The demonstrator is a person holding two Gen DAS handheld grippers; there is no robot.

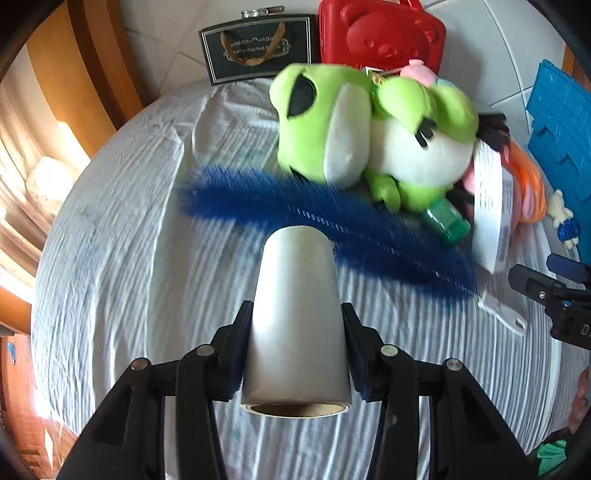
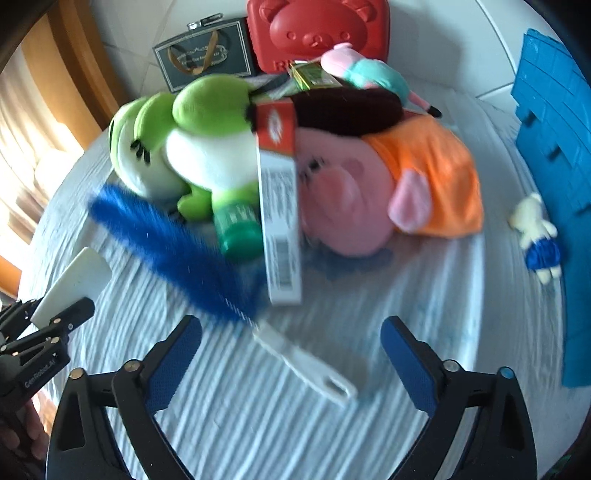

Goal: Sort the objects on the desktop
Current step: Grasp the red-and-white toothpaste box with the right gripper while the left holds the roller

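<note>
My left gripper (image 1: 295,308) is shut on a white roll (image 1: 297,317) with a cardboard core, held over the white cloth. The same roll (image 2: 74,280) shows at the left edge of the right wrist view. A blue bottle brush (image 1: 295,206) lies just beyond it, bristles towards the plush pile. My right gripper (image 2: 291,323) is open above the brush's white handle (image 2: 306,365), which lies on the cloth between the fingers, untouched. Behind the blue bristles (image 2: 177,251) are green frog plushes (image 2: 166,147), a green bottle (image 2: 238,229), a barcoded white carton (image 2: 280,221) and a pink pig plush (image 2: 369,184).
A red bear case (image 1: 384,33) and a dark gift bag (image 1: 258,48) stand at the back. A blue plastic organiser (image 2: 546,122) fills the right side, with a small bear charm (image 2: 539,240) beside it. The cloth-covered round table (image 1: 110,258) drops off at the left.
</note>
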